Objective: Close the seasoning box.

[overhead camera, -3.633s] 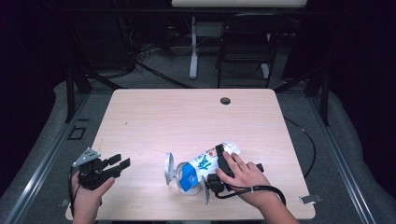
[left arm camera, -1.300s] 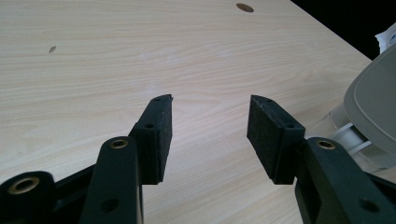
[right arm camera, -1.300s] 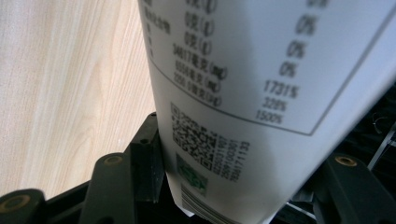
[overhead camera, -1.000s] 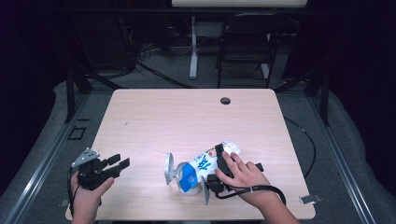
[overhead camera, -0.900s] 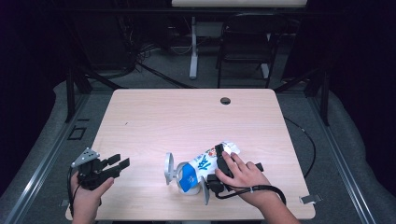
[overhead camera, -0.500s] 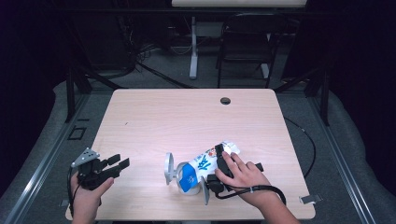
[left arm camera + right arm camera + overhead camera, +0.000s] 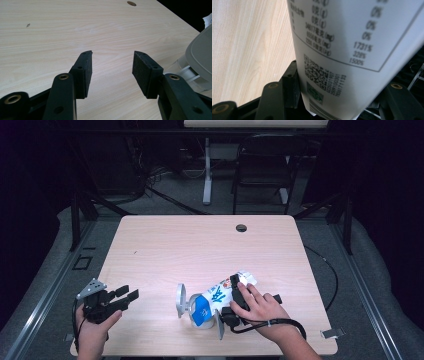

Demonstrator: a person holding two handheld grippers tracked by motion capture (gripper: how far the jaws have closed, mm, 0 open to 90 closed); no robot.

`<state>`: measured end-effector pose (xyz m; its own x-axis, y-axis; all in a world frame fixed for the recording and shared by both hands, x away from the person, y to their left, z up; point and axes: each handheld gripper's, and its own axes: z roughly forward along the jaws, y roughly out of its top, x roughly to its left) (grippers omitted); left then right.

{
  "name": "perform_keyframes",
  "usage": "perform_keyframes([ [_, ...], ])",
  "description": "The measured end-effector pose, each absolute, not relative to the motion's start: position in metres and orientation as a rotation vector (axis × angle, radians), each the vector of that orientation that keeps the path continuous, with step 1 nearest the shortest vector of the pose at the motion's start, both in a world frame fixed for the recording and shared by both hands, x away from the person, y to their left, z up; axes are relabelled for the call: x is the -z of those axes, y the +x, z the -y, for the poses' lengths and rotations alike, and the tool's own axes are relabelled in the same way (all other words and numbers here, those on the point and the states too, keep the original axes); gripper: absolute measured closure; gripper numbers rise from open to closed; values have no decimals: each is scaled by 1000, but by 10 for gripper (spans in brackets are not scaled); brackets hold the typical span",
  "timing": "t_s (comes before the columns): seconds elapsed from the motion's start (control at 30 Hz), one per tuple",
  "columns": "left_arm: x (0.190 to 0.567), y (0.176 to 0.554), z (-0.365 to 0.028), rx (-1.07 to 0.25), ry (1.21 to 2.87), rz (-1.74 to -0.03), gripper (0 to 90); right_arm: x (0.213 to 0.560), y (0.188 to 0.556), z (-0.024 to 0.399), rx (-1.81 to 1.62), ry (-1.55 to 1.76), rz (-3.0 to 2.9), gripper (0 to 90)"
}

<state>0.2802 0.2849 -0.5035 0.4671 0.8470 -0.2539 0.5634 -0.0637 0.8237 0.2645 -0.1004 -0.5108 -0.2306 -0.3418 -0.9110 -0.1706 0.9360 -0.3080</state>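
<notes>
No change over the last seconds: right gripper (image 7: 234,296) stays clamped on the pouch (image 7: 216,298); left gripper (image 7: 126,296) idles open near-left.

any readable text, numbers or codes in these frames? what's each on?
"1731%", "329%", "1500%", "0%": table printed on the white pouch between the right gripper's jaws.
Number string beside the pouch's QR code: blurred.
Other table rows: too blurred.
Blue print on the pouch, high view: too small.

Readable print on the pouch I'm holding

Between my right jaws, the white pouch (image 7: 352,50) carries a table with 0%, 1731%, 229%, 1500%, and a QR code (image 7: 317,72) below.
</notes>
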Motion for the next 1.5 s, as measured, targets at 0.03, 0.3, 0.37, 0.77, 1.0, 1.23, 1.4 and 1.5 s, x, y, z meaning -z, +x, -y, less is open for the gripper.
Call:
perform_keyframes([
  [0.03,503,280,-285,-367,1746,-1209,508,511,265,100,166,-380,-1814,435],
  [0.3,503,280,-285,-364,1746,-1208,508,510,264,100,175,-390,-1811,436],
  [0.37,503,280,-285,-364,1746,-1208,508,510,264,100,175,-390,-1812,437],
  [0.77,503,280,-285,-367,1744,-1208,508,510,264,100,184,-394,-1809,439],
  [1.0,503,280,-285,-365,1745,-1208,508,510,264,100,185,-396,-1806,439],
  [1.23,503,280,-285,-365,1745,-1208,508,510,264,100,187,-401,-1805,439],
  [1.4,503,280,-285,-366,1745,-1208,508,509,264,99,190,-408,-1803,441],
  [1.5,503,280,-285,-365,1745,-1209,508,509,264,100,192,-410,-1802,442],
])
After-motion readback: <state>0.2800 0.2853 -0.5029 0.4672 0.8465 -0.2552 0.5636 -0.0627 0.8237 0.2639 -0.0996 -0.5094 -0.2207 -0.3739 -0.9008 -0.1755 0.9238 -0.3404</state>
